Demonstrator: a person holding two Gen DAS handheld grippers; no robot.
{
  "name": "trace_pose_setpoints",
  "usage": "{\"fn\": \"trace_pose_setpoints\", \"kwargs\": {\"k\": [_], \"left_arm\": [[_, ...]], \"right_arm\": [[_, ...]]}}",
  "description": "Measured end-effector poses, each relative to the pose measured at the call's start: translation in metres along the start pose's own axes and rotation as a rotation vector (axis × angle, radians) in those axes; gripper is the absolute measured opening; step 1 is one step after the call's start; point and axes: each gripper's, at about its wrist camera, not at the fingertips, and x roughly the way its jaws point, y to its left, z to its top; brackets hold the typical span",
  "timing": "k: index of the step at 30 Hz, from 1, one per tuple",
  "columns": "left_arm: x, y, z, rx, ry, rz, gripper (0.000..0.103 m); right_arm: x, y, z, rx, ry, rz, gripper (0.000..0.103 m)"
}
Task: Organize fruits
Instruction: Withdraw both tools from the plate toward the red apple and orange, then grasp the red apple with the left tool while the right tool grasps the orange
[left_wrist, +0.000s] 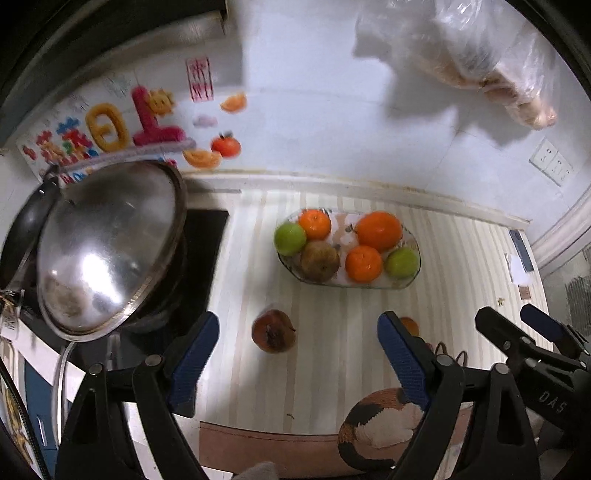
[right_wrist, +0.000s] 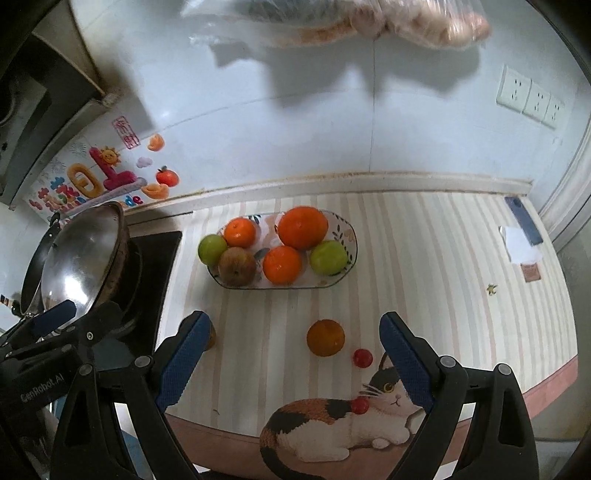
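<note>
your left gripper (left_wrist: 299, 354) stood wide, empty, over brown apple (left_wrist: 273, 331) on striped mat (left_wrist: 332, 369). your right gripper (right_wrist: 295, 354) wide, empty, over loose orange (right_wrist: 325, 337). fruit plate (right_wrist: 349, 229) sat beyond, full.

Six fruits (right_wrist: 302, 227) in plate (right_wrist: 347, 254)

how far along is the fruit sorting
Done: six fruits sit in the glass dish. In hand: nothing; the left tool and right tool are both open and empty. Left: brown apple, orange and two small red fruits lie on the counter.
</note>
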Motion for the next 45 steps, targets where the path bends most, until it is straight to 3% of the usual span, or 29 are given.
{"fn": "trace_pose_setpoints", "kwargs": {"k": [5,12,21,23,27,30,35,40,45], "left_arm": [[0.044,0.013,0.000,-0.031,0.090,0.011,0.099],[0.125,0.029,-0.006,-0.088,0.283,0.018,0.099],[0.204,0.033,-0.020,-0.102,0.452,0.073,0.099],[0.216,0.034,-0.022,-0.102,0.483,0.075,0.099],[0.232,0.035,-0.028,-0.090,0.500,0.088,0.097],[0.234,0.036,-0.031,-0.092,0.480,0.081,0.062],[0.222,0.036,-0.045,-0.106,0.462,0.055,0.062],[0.214,0.024,-0.075,-0.086,0.501,0.014,0.062],[0.210,0.014,-0.082,-0.055,0.492,0.022,0.062]], "right_arm": [[0.043,-0.022,-0.001,0.056,0.072,-0.011,0.095],[0.129,-0.061,-0.017,0.176,0.243,0.021,0.094],[0.219,-0.066,-0.027,0.170,0.387,0.031,0.074],[0.237,-0.063,-0.031,0.150,0.423,0.028,0.064],[0.249,-0.055,-0.033,0.102,0.420,0.027,0.060],[0.249,-0.048,-0.037,0.087,0.448,0.063,0.059],[0.239,-0.022,-0.055,0.019,0.480,0.122,0.059],[0.238,-0.005,-0.073,-0.022,0.511,0.139,0.060],[0.251,0.000,-0.081,0.012,0.533,0.156,0.060]]}}
